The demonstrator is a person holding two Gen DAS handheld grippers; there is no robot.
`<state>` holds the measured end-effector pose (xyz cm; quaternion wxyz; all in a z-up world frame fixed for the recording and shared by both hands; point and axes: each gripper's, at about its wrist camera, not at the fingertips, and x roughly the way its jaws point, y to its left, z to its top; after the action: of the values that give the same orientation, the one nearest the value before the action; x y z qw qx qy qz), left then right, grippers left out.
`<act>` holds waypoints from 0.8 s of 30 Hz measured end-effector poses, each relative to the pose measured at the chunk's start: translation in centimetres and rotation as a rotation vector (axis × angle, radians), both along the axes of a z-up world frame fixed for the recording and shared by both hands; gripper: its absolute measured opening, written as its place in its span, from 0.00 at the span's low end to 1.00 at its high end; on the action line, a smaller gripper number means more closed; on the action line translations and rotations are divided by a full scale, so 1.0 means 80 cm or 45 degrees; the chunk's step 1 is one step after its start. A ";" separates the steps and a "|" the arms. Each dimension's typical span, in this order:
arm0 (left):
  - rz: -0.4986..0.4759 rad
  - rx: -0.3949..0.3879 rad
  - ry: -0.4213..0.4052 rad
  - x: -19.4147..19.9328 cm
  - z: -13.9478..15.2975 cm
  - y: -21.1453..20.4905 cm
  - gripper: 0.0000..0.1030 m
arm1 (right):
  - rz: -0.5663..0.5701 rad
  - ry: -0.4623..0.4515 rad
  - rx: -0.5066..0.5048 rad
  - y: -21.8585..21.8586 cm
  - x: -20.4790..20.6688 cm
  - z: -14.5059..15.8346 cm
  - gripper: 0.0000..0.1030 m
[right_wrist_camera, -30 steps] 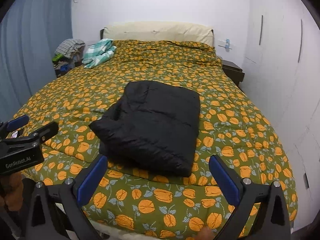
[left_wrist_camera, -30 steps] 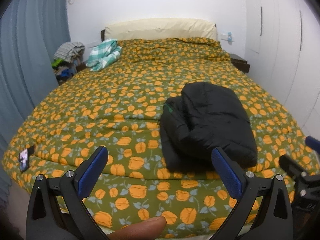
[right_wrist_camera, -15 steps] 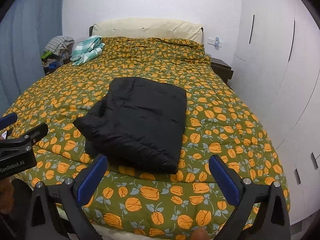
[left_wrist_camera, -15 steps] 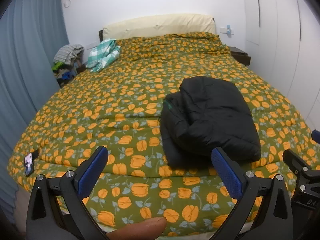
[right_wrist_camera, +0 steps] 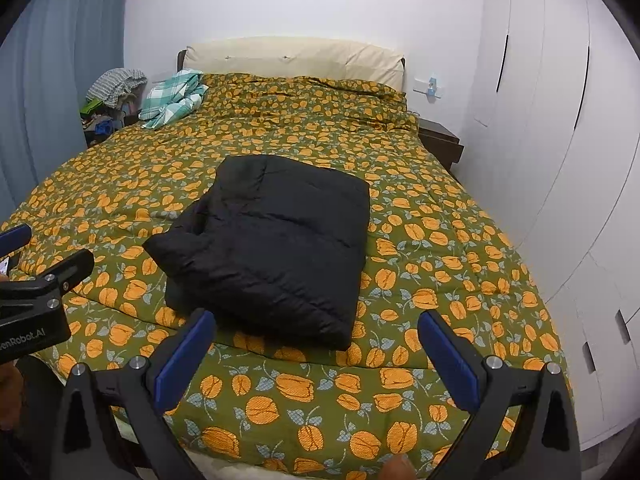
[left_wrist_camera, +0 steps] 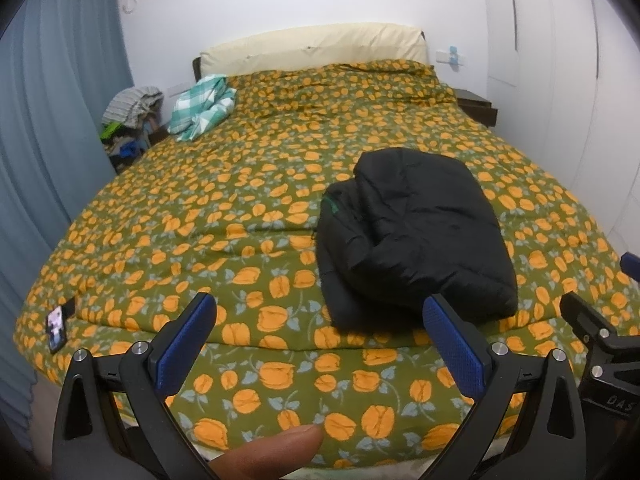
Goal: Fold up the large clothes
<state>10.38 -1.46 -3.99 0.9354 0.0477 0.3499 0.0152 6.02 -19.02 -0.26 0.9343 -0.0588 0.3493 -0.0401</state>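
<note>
You are holding the left gripper (left_wrist_camera: 320,332) wide apart and empty at the foot of the bed, and your right gripper (right_wrist_camera: 316,340) is likewise gaping, gripping nothing. Just beyond them, the folded black puffy quilted jacket (right_wrist_camera: 276,240) is lying on the olive quilt printed with orange flowers (left_wrist_camera: 240,208), at about one o'clock from your left gripper. Farther off, at eleven o'clock, a green-and-white checked cloth (left_wrist_camera: 202,108) is sitting crumpled near the cream padded headboard (left_wrist_camera: 312,46).
</note>
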 end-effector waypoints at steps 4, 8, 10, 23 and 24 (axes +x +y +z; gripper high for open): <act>-0.001 -0.005 0.012 0.000 -0.004 0.001 1.00 | -0.010 0.003 -0.025 0.002 -0.001 -0.003 1.00; -0.003 0.002 0.022 0.000 -0.008 0.000 1.00 | -0.011 0.000 -0.049 0.006 -0.001 -0.003 1.00; -0.003 0.001 0.024 0.000 -0.009 0.000 1.00 | -0.011 -0.001 -0.052 0.006 -0.001 -0.003 1.00; -0.023 0.014 0.023 -0.003 -0.014 -0.005 1.00 | -0.007 0.007 -0.022 0.002 -0.004 -0.009 1.00; -0.022 0.013 0.023 -0.002 -0.014 -0.005 1.00 | -0.009 0.012 -0.018 0.001 -0.004 -0.010 1.00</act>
<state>10.19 -1.84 -5.11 0.9321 0.0557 0.3579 0.0085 5.71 -18.94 -1.05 0.9320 -0.0644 0.3537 -0.0454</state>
